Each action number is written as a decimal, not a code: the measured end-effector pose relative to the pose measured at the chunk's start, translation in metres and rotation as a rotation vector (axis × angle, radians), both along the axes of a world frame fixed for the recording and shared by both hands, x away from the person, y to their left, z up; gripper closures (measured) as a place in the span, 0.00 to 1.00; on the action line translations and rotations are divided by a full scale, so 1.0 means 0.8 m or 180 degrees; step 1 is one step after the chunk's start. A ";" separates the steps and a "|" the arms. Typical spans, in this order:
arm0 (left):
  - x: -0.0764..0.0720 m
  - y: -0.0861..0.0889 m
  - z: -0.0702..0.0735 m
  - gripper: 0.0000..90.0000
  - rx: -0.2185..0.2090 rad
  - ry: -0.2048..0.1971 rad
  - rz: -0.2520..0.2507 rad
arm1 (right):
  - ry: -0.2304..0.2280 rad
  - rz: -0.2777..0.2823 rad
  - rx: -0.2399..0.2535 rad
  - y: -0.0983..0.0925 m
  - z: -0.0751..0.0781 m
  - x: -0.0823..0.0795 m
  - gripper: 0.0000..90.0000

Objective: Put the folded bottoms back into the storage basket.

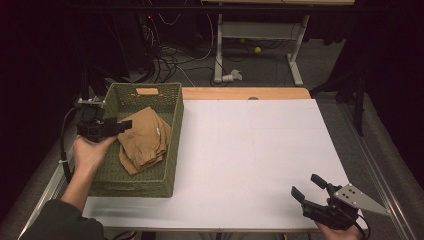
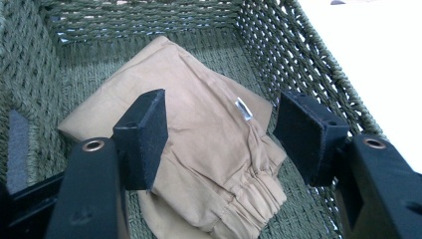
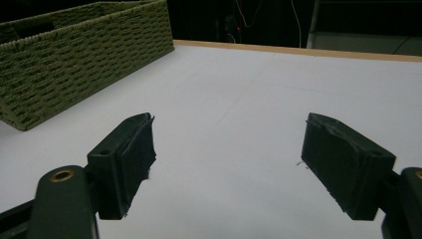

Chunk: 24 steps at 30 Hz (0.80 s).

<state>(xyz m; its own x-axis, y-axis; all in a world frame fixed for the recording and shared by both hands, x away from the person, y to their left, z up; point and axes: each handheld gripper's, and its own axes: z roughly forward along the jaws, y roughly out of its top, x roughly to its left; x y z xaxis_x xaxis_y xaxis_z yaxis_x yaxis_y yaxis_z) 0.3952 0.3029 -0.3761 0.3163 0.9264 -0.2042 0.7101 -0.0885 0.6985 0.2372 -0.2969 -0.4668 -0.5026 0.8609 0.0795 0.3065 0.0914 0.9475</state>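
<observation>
Left claw [image 1: 122, 125] hangs over the near-left part of a green woven basket [image 1: 172, 150], its jaws parted and gripping nothing; in the left gripper view [image 2: 221, 134] the two black pads stand apart above a folded tan garment [image 2: 199, 144], clear of the cloth; the person's left hand [image 1: 90, 152] carries it from outside the basket's left wall; the garment [image 1: 145, 140] lies flat on the basket floor, its gathered elastic edge toward the claw and a small label showing on its upper face; the basket sits at the left end of the white tabletop [image 1: 250, 160], its handle slot on the far wall; right claw [image 1: 307, 187] rests at the near-right corner of the tabletop, well apart from the basket, jaws wide and empty; in the right gripper view [image 3: 226, 159] bare white surface shows between its pads, and the basket [image 3: 74, 64] stands farther off at the upper left; beyond the tabletop's wooden far edge, a white desk frame [image 1: 260, 45] and loose cables lie on the dark floor.
</observation>
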 end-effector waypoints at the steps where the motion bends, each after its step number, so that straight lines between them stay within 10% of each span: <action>1: -0.001 0.000 0.001 0.39 0.0011 -0.0013 -0.0016 | -0.0001 0.0002 -0.0001 0.000 0.000 0.000 0.24; 24: -0.045 -0.012 0.019 0.39 -0.0071 -0.0323 -0.0302 | 0.0006 -0.0006 0.0001 -0.001 0.000 0.000 0.24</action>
<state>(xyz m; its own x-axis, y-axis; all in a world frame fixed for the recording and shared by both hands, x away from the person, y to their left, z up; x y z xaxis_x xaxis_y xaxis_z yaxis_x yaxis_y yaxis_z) 0.3594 0.2937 -0.3610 0.4223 0.8870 -0.1870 0.6250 -0.1355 0.7688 0.2374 -0.2975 -0.4669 -0.5007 0.8619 0.0807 0.3085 0.0906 0.9469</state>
